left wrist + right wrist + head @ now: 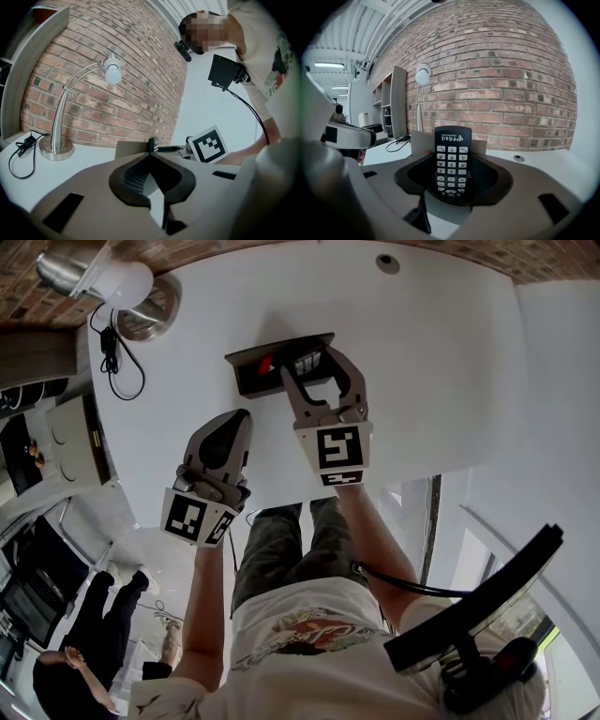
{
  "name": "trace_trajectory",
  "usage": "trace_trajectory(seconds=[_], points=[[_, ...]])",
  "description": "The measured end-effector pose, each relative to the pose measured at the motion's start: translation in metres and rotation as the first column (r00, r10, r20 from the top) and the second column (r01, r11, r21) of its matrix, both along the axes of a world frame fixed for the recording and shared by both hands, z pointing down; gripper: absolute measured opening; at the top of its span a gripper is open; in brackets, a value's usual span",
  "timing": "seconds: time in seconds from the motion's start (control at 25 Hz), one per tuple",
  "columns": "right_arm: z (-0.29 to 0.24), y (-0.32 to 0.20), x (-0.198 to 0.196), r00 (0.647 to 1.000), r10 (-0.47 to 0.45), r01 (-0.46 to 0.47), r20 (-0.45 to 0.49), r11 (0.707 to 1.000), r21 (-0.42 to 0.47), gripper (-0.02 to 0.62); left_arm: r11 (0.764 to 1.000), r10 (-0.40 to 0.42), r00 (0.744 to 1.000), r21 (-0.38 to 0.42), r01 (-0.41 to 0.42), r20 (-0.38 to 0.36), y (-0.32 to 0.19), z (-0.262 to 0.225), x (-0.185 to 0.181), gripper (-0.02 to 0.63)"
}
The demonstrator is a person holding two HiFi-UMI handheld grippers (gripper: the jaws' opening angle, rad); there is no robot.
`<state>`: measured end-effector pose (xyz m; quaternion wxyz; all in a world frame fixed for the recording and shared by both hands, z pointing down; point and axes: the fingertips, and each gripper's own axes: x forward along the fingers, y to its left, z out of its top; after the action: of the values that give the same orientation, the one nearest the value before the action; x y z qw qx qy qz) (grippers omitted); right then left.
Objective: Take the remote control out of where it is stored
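Note:
On the white table (441,362) lies a dark open box (246,373) with a small red thing (265,363) in it. The black remote control (452,161), with white buttons, stands between my right gripper's jaws, its top above the box wall (419,140). In the head view my right gripper (312,362) reaches into the box, shut on the remote (306,363). My left gripper (236,420) hovers shut and empty over the table, left of and nearer than the box. In the left gripper view, the box (129,149) and the remote's end (153,143) lie beyond the shut gripper (152,187).
A silver desk lamp (117,282) with a round base (155,310) and a black cable (117,357) stands at the table's far left. A cable grommet (387,263) sits at the back, by the brick wall. A person (84,643) stands off the table's near-left edge.

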<state>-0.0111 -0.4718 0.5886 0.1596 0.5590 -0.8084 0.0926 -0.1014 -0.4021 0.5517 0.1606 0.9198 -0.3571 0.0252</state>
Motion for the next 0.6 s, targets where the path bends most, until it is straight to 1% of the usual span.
trace_trajectory(seconds=[0.28, 0.6], points=[[-0.003, 0.001, 0.003, 1.000, 0.006, -0.006, -0.001, 1.000, 0.017, 0.235, 1.000, -0.002, 1.000, 0.005, 0.002, -0.002, 0.001, -0.004, -0.001, 0.003], [-0.013, 0.001, 0.002, 1.000, -0.010, 0.010, 0.001, 0.999, 0.034, 0.235, 1.000, -0.002, 1.000, 0.024, 0.002, -0.009, 0.001, -0.013, -0.001, 0.003]])
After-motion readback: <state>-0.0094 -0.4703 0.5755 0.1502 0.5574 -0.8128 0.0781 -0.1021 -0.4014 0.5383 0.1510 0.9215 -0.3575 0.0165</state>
